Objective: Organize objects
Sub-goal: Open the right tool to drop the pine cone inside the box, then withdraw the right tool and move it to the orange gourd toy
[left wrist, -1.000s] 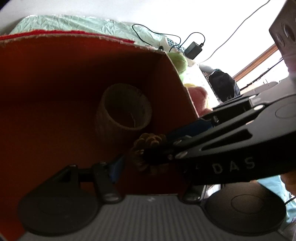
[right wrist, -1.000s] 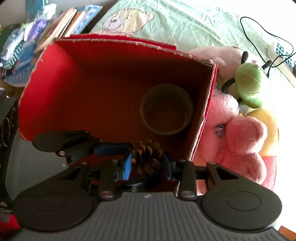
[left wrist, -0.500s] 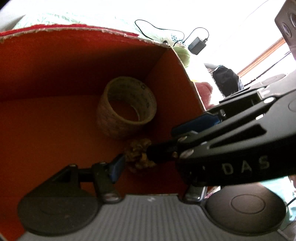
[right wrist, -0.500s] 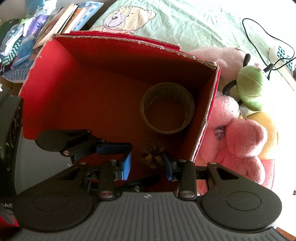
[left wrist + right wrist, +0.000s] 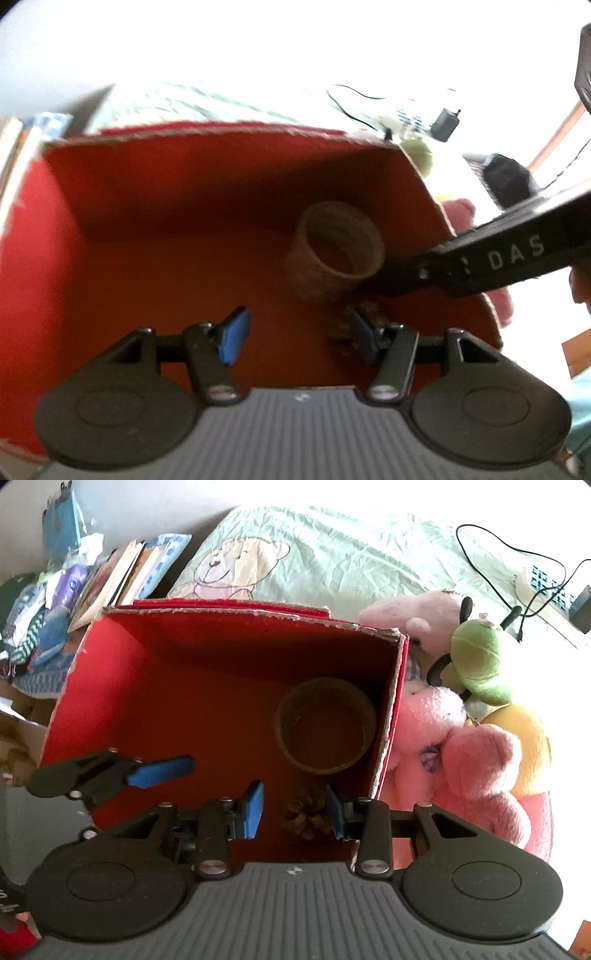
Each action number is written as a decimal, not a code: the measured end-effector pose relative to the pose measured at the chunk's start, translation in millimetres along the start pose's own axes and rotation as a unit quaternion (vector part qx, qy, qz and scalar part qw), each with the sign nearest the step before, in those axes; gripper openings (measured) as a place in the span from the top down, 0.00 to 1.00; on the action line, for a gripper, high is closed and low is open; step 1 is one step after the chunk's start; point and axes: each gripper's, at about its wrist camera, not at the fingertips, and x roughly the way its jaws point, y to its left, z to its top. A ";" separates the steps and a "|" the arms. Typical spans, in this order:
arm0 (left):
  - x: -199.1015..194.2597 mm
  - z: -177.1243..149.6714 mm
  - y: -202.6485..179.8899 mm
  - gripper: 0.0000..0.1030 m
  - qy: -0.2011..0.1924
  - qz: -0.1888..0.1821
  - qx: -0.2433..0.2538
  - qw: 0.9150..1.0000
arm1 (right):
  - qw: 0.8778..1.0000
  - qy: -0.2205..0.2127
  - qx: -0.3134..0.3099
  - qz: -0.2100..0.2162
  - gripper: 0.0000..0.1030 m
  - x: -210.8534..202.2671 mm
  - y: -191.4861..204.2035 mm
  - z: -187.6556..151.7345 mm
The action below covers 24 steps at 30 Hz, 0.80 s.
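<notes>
The pine cone lies on the floor of the red box, near the tape roll. Both the right tongs and the left tongs are wide and hold nothing. White letters "DAS" show on the right tongs' side.

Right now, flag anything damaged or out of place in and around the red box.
The red box has a frayed, torn top rim, worst along the far edge. Inside, the tape roll and pine cone simply lie on the floor. The plush toys crowd against its right wall. Nothing spilled.
</notes>
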 end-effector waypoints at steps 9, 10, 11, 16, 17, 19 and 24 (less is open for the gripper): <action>-27.8 -2.2 -15.9 0.38 -0.020 0.075 0.016 0.997 | 0.999 -0.036 0.021 0.007 0.62 -21.7 7.3 -25.4; -30.1 -2.8 -18.8 0.37 -0.018 0.081 0.018 0.996 | 0.999 -0.039 0.022 0.010 0.62 -23.9 8.3 -28.4; -32.9 -3.5 -20.8 0.36 -0.017 0.085 0.018 0.996 | 0.999 -0.043 0.022 0.013 0.62 -26.2 9.7 -31.6; -42.0 -9.8 -29.5 0.27 -0.017 0.111 0.021 0.993 | 0.998 -0.060 0.020 0.020 0.62 -36.4 15.0 -46.6; -44.5 -11.6 -30.9 0.26 -0.018 0.118 0.021 0.993 | 0.998 -0.063 0.020 0.022 0.62 -37.9 15.7 -49.5; -50.0 -15.4 -32.1 0.26 -0.018 0.130 0.020 0.991 | 0.997 -0.067 0.022 0.025 0.62 -40.5 16.9 -54.8; -65.1 -25.7 -36.5 0.25 -0.021 0.159 0.019 0.987 | 0.996 -0.078 0.020 0.033 0.62 -49.5 23.9 -69.2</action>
